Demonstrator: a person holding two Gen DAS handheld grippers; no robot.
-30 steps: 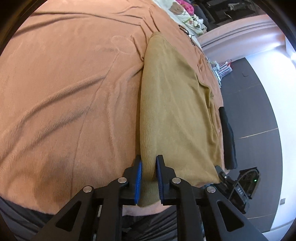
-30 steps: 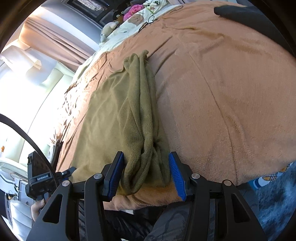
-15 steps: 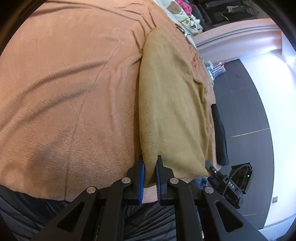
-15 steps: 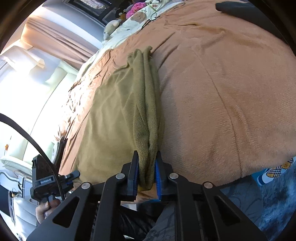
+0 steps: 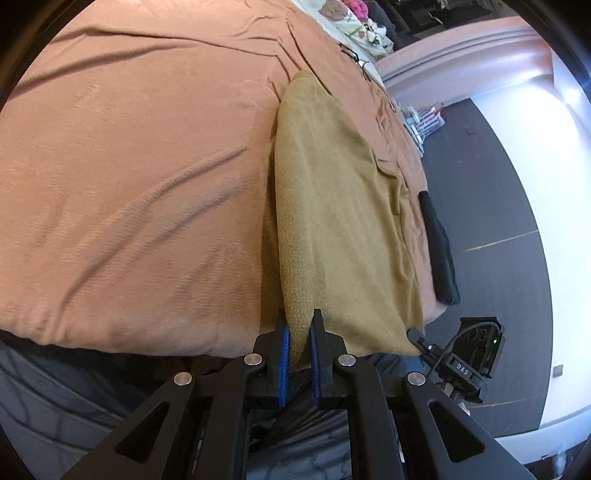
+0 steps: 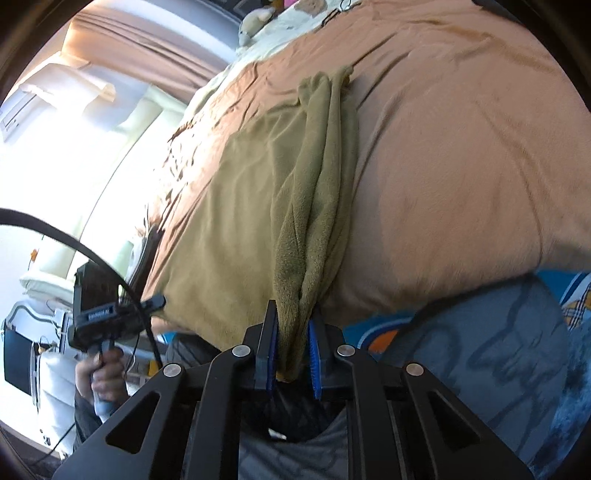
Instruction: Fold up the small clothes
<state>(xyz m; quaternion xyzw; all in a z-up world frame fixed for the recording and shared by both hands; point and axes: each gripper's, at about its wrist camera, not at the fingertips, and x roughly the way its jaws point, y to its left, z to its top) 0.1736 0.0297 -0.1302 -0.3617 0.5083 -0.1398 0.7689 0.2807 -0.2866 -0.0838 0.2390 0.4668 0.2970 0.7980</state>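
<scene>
Olive-tan garment (image 5: 332, 229) on the orange blanket (image 5: 129, 166) — both grippers angled downward, jaws clamped on its near edge.

- The orange blanket (image 5: 140, 177) lies open and bare across a wide stretch left of the olive garment (image 5: 332, 221); nothing stands there.
- A black cloth (image 5: 439, 251) lies along the bed's edge, just right of the garment.
- On the right gripper's (image 6: 291, 350) side, the blanket right of the garment is bare too.
- Stuffed toys (image 6: 251, 26) and a printed pillow sit far off at the head end.
</scene>
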